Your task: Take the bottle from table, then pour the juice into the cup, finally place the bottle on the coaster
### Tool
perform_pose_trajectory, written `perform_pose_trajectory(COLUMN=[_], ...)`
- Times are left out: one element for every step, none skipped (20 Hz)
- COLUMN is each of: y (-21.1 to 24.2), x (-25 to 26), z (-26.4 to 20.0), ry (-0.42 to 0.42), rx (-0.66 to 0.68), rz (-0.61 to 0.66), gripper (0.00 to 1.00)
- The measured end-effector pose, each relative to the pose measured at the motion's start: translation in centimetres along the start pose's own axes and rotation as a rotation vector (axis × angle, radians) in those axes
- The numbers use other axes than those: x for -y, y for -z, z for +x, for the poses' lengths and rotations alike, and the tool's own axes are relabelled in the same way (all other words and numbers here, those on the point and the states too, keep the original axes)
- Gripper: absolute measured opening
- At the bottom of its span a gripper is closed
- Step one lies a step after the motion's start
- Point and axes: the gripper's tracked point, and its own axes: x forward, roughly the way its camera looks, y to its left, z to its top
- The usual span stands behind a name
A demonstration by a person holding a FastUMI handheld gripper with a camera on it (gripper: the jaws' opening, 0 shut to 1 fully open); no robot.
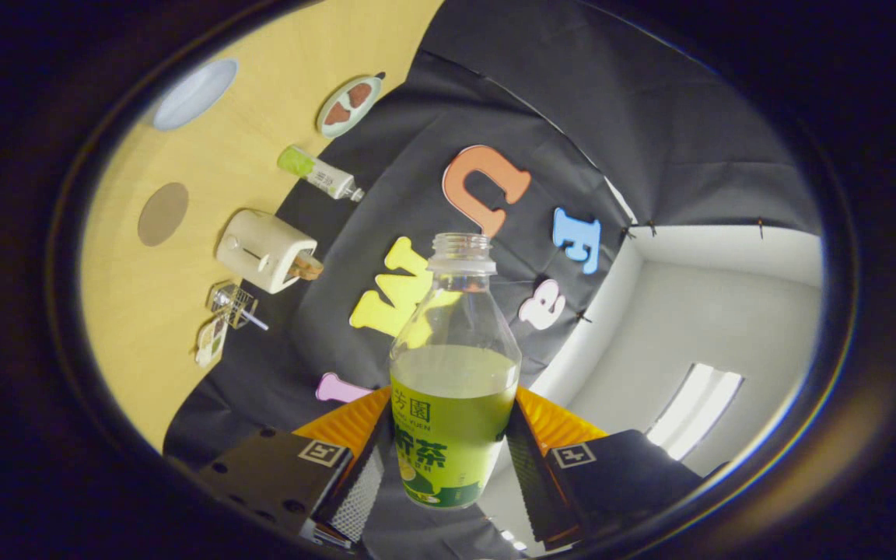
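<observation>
1. We see the gripper (448, 459) pinching the bottle (454, 389) between both fingers; its cap is off; green juice half fills it.
2. We see the table (183, 233) beyond; a toaster (265, 250) stands there.

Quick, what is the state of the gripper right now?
Gripper: shut on the clear plastic bottle of green juice, cap off, both fingers pressing its sides.
</observation>
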Motion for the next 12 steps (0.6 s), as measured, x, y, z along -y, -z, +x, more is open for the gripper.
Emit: perform_pose_trajectory(y=[0.3,0.6,0.5,0.4,0.4,0.5,0.4,0.3,0.0,-0.2,-0.3,-0.3], x=[-0.9,-2.0,-3.4,-4.5,-5.0,-5.3,-5.8,-6.9,-7.8,-8.7,-9.6,-10.3], z=[0.1,0.0,0.1,-0.1,-0.1,-0.2,-0.2,-0.4,-0.5,-0.6,-0.7,-0.8], ry=[-0.029,-0.074,-0.133,-0.177,-0.201,-0.206,-0.213,-0.240,-0.269,-0.303,-0.341,-0.375], rx=[-0.022,-0.045,-0.058,-0.071,-0.082,-0.089,-0.094,-0.103,-0.107,-0.115,-0.133,-0.153], rz=[0.066,0.141,0.219,0.289,0.346,0.400,0.459,0.528,0.591,0.662,0.731,0.810], gripper=[0.81,0.81,0.81,0.81,0.81,0.81,0.81,0.82,0.81,0.81,0.81,0.81])
